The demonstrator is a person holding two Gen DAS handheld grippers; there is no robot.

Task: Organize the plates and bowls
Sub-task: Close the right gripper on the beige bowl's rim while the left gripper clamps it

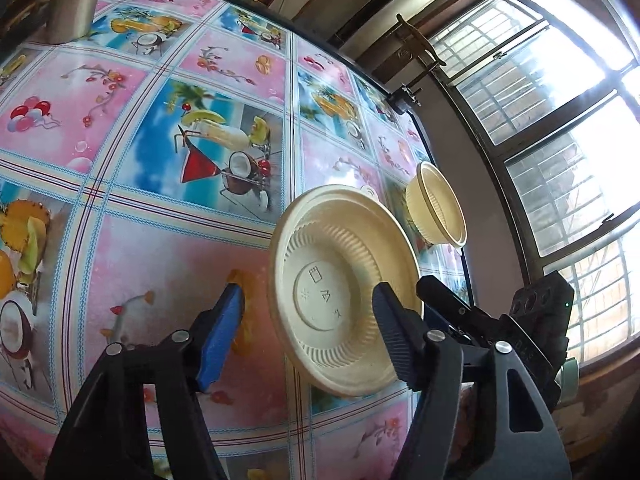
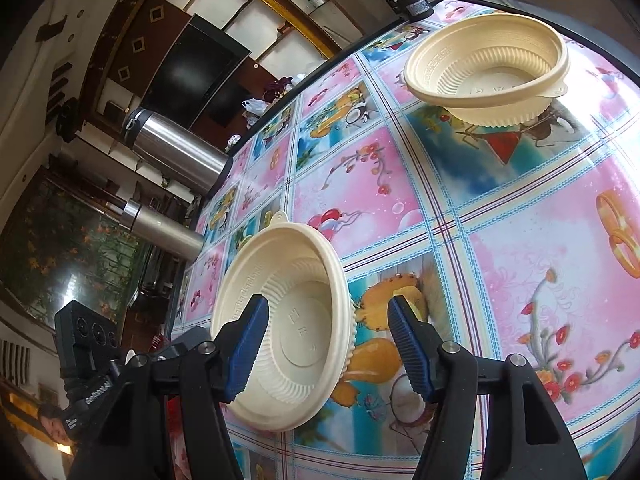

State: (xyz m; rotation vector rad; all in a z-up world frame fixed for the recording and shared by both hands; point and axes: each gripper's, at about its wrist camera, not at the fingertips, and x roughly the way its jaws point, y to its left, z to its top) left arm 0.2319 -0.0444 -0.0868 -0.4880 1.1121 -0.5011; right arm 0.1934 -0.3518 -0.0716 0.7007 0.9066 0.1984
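A cream ribbed bowl (image 1: 340, 280) lies on the fruit-print tablecloth (image 1: 168, 264), close in front of both grippers. My left gripper (image 1: 308, 296) is open; its right finger (image 1: 394, 332) overlaps the bowl's near rim and its blue-padded left finger (image 1: 222, 332) stands clear on the cloth side. In the right wrist view the same bowl (image 2: 296, 292) sits under my right gripper (image 2: 328, 306), which is open with its left finger (image 2: 248, 344) inside the bowl and the wall between the jaws. A nested pair of cream bowls (image 2: 488, 68) stands farther off (image 1: 436, 204).
Two steel flasks (image 2: 180, 148) (image 2: 160, 228) stand at the table's far edge. A black clamp device (image 2: 412, 4) sits on the table's corner. Barred windows (image 1: 560, 128) run beyond the table edge. The right gripper's black housing (image 1: 536, 312) is beside the near bowl.
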